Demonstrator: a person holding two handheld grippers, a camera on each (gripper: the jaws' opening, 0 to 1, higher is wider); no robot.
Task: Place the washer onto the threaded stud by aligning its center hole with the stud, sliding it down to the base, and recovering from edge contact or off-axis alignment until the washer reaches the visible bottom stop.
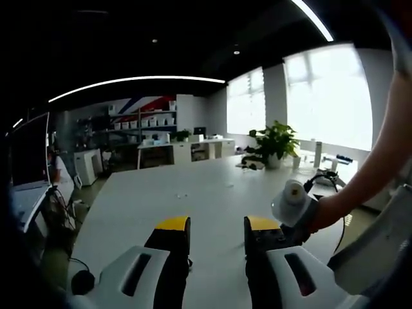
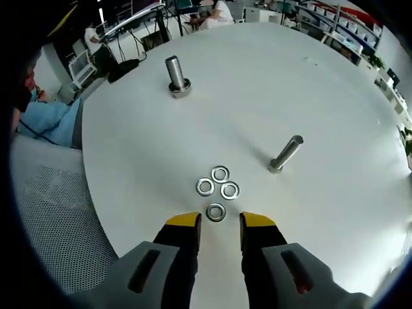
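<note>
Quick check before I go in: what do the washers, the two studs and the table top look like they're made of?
Washers: bright metal, probably plated steel, with shiny silver rings. Upright stud and tilted stud: the same silvery metal, glossy, with threads showing on the upright one. Table: smooth matte white, likely laminate, though I can't tell for sure. The right hand-held gripper has yellow-tipped black jaws, apparently plastic or rubber.

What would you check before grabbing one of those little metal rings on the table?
1. Right gripper open: ok.
2. Nearest washer lined up between its jaws: ok, just ahead of the tips.
3. Other three washers clear of it: ok, lying apart.
4. Upright stud standing free: ok.
5. Second stud out of the way: ok, off to one side.
6. Left gripper holding nothing: ok, open over the table.
</note>
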